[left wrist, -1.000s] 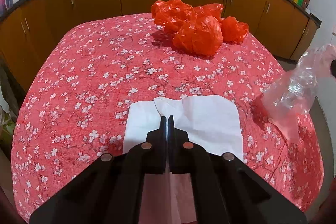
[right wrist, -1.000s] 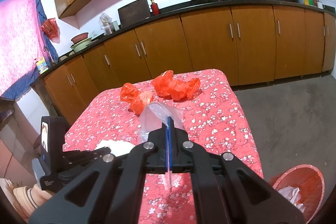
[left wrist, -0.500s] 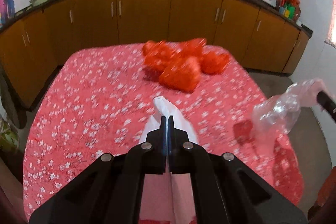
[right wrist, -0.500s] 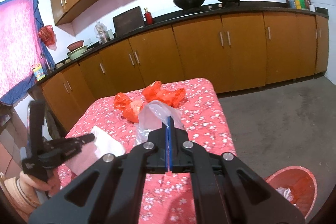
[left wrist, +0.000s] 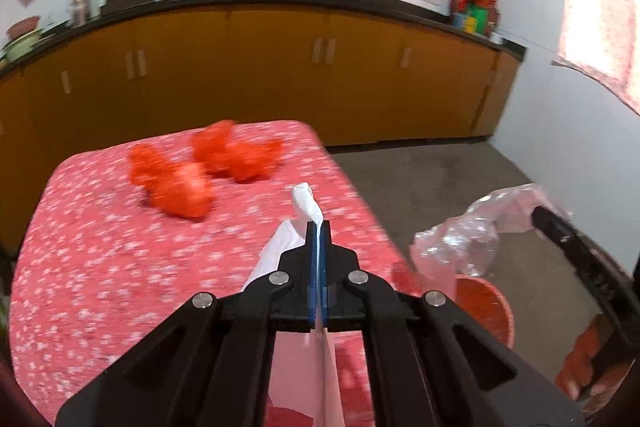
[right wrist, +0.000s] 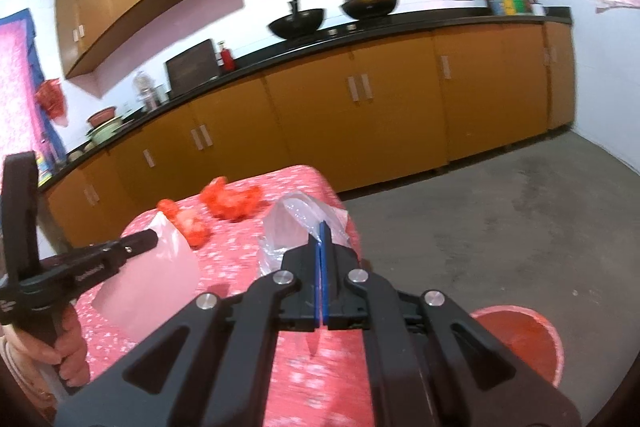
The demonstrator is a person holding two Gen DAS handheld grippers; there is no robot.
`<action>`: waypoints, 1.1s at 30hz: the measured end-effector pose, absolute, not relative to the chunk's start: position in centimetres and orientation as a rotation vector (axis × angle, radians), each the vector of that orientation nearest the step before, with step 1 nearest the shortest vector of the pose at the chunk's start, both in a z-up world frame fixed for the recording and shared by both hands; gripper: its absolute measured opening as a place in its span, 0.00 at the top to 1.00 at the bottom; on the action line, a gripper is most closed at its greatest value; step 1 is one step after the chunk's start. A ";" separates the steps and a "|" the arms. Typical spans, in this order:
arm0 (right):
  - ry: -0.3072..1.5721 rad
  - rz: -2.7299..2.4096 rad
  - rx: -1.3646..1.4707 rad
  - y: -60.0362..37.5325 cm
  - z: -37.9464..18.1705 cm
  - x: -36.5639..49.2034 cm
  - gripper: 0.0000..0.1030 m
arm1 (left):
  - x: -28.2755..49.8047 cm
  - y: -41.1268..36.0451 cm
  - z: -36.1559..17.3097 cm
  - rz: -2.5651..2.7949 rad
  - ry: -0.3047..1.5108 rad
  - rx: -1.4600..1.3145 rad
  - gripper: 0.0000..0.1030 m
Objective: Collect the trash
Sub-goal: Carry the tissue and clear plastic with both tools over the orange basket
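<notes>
My left gripper (left wrist: 318, 227) is shut on a white plastic bag (left wrist: 306, 207) that hangs lifted above the red floral table (left wrist: 100, 267); it also shows in the right wrist view (right wrist: 160, 267). My right gripper (right wrist: 322, 227) is shut on a clear crumpled plastic bag (right wrist: 296, 223), seen in the left wrist view (left wrist: 460, 239) held off the table's right edge. Several red-orange plastic bags (left wrist: 192, 179) lie at the table's far side. A red bin (right wrist: 520, 343) stands on the floor to the right of the table, also in the left wrist view (left wrist: 484, 303).
Orange kitchen cabinets (right wrist: 360, 115) with a black counter run behind the table, with two woks (right wrist: 296, 23) on top. Grey concrete floor (right wrist: 480, 227) lies to the right of the table.
My left gripper lifted the white bag off the table and swung right toward the table's right edge. My right gripper with the clear bag also rose and shifted right, nearer the red bin.
</notes>
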State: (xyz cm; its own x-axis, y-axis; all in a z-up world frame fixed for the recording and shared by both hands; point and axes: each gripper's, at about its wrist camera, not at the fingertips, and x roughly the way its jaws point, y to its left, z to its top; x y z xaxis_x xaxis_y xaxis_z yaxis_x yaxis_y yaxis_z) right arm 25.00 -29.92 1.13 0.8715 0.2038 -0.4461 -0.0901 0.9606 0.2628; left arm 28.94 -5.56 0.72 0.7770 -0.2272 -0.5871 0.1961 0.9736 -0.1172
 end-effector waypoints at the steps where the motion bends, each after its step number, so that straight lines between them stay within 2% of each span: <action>1: 0.489 0.137 0.243 -30.9 1.0 24.7 0.98 | 28.9 -6.1 0.8 -0.242 0.638 -0.049 0.99; 15: 0.523 -0.076 0.297 -42.3 -2.6 20.8 0.98 | 27.6 -18.9 -0.7 -0.447 0.660 -0.006 0.99; 33: 0.667 -0.187 0.341 -48.7 -11.6 18.7 0.98 | 28.0 -30.2 -9.5 -0.533 0.835 0.086 0.99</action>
State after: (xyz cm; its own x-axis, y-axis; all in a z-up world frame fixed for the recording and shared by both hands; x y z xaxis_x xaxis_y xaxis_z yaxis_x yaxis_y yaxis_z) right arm 18.71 -48.70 -11.58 0.7719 -0.0610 -0.6328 0.2771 0.9281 0.2485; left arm 27.99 -30.22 -9.47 0.5486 -0.4161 -0.7252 0.4824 0.8660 -0.1319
